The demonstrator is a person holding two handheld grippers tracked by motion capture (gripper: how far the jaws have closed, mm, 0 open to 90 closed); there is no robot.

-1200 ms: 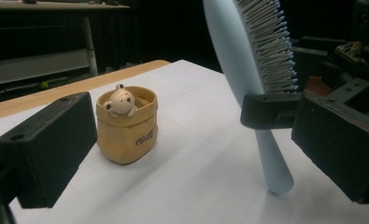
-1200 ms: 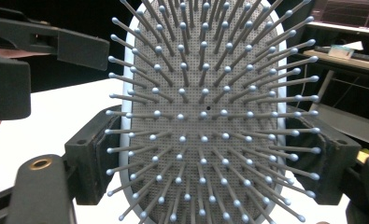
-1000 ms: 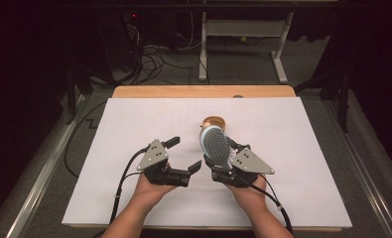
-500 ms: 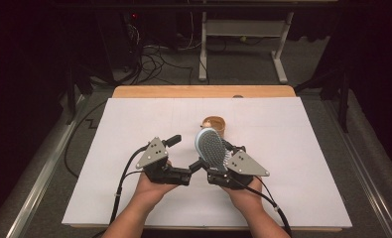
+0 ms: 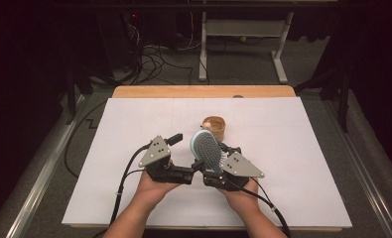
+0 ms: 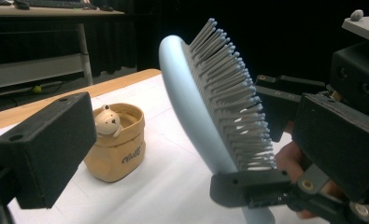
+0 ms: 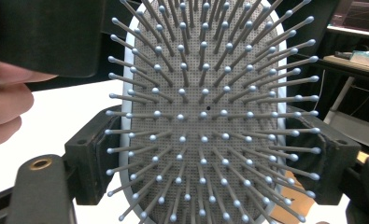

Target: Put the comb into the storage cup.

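Observation:
A pale blue hairbrush (image 5: 207,151) with grey bristles stands nearly upright over the white sheet, head up. My right gripper (image 5: 211,166) is shut on it, one jaw on each edge of the head, as the right gripper view shows (image 7: 210,158) with the hairbrush (image 7: 205,116) close up. My left gripper (image 5: 191,173) reaches in from the left. In its own view the left gripper (image 6: 191,140) stands open, the hairbrush (image 6: 229,107) between its wide jaws with gaps on both sides. Behind sits a tan cup with a small bear figure (image 5: 214,126), also in the left gripper view (image 6: 117,144).
The white sheet (image 5: 293,148) covers a wooden table whose bare far edge (image 5: 203,91) shows. Both hands rest near the front edge. Cables trail from each gripper. Beyond the table are a dark floor with cables and a white desk frame (image 5: 243,29).
The brush and right gripper have shifted slightly left, toward the left gripper, so the brush now stands between the left jaws. The cup has not moved.

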